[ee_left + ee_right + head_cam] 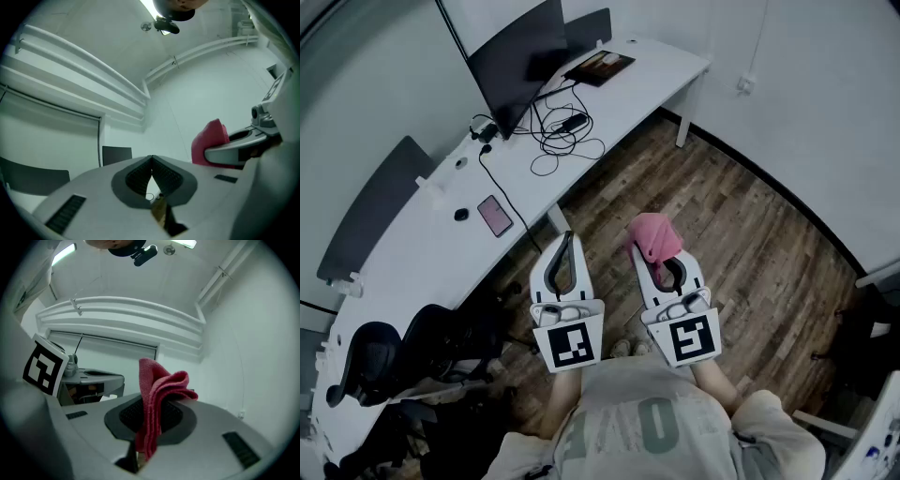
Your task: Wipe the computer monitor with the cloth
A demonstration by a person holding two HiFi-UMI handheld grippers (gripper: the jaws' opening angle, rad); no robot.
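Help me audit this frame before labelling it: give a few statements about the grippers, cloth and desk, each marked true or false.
1. The right gripper is clamped on the pink cloth. True.
2. A phone lies on the white desk. True.
3. The left gripper holds that phone. False: its jaws are together with nothing between them.
4. The cloth is pressed against the monitor. False: the cloth is well apart from it, over the wooden floor.
5. Loose cables lie on the desk beside the monitor. True.
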